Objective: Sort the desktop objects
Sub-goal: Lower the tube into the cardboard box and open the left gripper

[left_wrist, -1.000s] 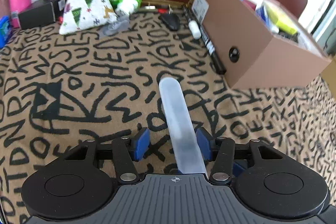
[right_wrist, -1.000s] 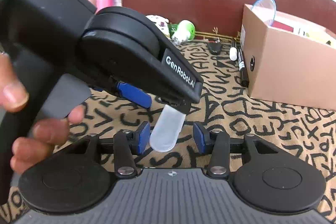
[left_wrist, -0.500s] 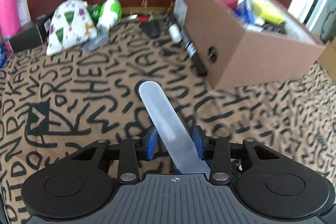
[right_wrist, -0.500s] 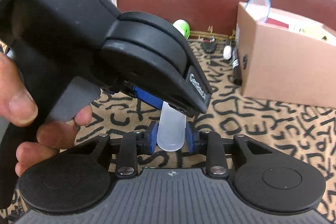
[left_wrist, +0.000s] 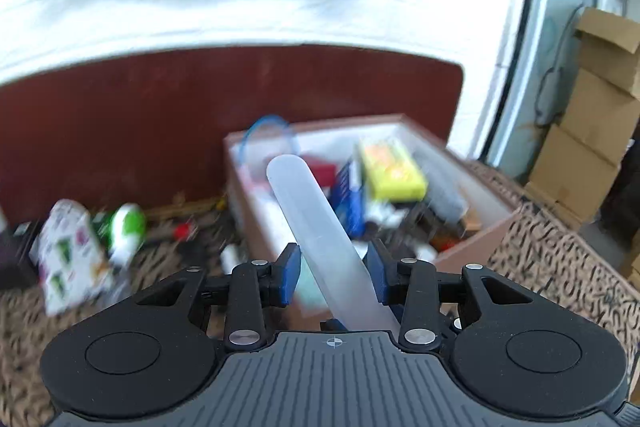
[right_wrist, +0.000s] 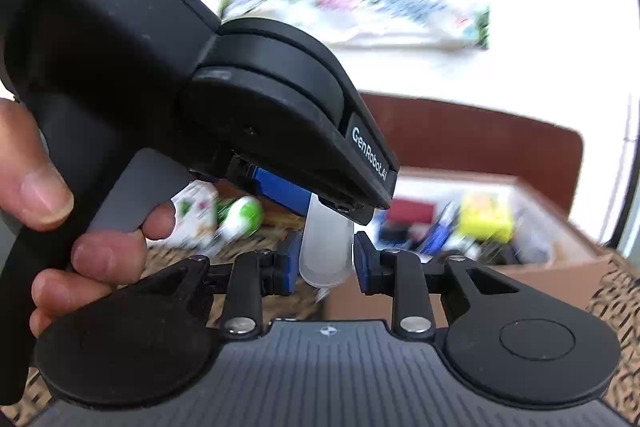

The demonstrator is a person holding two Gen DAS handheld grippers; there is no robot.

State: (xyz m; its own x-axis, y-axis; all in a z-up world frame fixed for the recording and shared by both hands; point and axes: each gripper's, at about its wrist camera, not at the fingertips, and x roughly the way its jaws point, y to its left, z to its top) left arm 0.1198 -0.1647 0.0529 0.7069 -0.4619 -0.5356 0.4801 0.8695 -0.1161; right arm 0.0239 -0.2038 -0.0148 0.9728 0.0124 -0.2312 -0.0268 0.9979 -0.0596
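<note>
- Left gripper (left_wrist: 332, 277): blue pads closed narrow on a frosted translucent plastic tube (left_wrist: 316, 227); the tube runs forward and up-left from between the jaws, its rounded end seen against the open cardboard box (left_wrist: 472, 251).
- Right gripper (right_wrist: 325, 263): jaws drawn in tight, pads pressing the sides of the tube's other rounded end (right_wrist: 322, 251).
- So the tube hangs in the air, clamped at both ends, clear of the lettered tablecloth (left_wrist: 560, 267).
- Person's hand (right_wrist: 60, 227) wraps the handle of the left gripper, index finger on the grey trigger.
- Box holds a yellow pack (left_wrist: 390, 169), a blue item, a blue-rimmed ring; contents blurred.
- Left of the box on the cloth: patterned white pouch (left_wrist: 68, 247), green-and-white bottle (left_wrist: 128, 229).
</note>
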